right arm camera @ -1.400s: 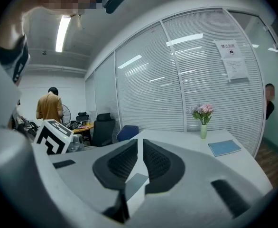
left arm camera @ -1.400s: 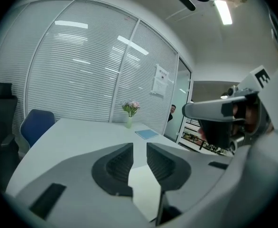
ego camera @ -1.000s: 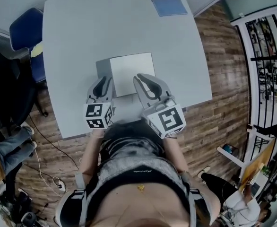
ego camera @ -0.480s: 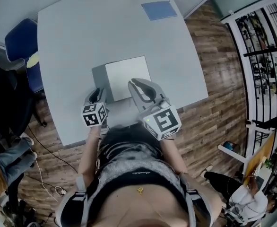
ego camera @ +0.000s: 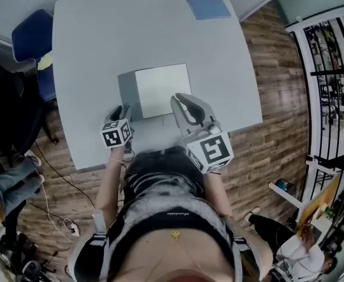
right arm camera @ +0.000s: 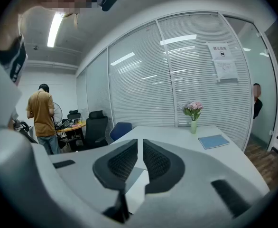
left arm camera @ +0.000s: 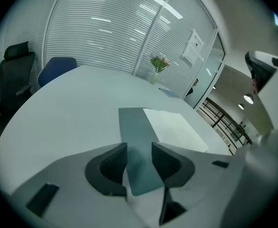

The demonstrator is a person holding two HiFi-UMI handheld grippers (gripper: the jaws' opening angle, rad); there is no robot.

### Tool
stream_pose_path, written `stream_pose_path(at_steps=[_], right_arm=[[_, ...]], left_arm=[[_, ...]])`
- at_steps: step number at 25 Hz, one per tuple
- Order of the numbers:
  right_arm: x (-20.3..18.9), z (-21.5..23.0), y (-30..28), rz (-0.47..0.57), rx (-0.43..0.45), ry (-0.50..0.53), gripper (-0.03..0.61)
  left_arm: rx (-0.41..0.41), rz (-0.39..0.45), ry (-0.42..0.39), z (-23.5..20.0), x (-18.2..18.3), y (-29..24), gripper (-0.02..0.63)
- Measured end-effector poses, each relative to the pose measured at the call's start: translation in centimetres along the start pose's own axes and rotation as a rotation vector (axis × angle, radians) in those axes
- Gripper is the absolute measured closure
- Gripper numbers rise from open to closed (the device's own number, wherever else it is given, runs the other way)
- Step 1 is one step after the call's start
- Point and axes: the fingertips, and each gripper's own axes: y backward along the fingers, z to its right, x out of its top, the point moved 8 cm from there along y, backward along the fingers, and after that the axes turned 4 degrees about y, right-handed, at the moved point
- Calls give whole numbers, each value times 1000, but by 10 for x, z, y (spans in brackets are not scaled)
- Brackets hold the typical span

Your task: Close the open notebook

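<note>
Head view: the open notebook lies flat on the grey table, just in from its near edge, with a white page up and the grey cover spread to the left.

Your left gripper sits at the notebook's near left corner. Your right gripper sits at its near right corner. Each marker cube carries black-and-white squares only, with no letters.

A blue folder lies well beyond the notebook, at the far right of the table.

Left gripper view: your fingers are spread and have just been opening. The cover's near end lies in the gap, and the pads do not press on it. A vase of flowers stands beyond the notebook, which the head view barely catches.

Right gripper view: your fingers are drawn together to a thin slit, with nothing between them. Only this view shows a sheet posted on the glass wall, its print too small to read. It also shows a person in an orange shirt off to the notebook's left.
</note>
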Motion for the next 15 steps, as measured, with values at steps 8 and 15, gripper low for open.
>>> stream_pose_path(at_steps=[8,15], right_arm=[[-2,21,10,-16,21,4,543],[-4,33,13,-24,41,5,543]], left_arm=[[61,-47,34,-3,-8,-11,460],[110,-65,49,-1,-16,-18,446]])
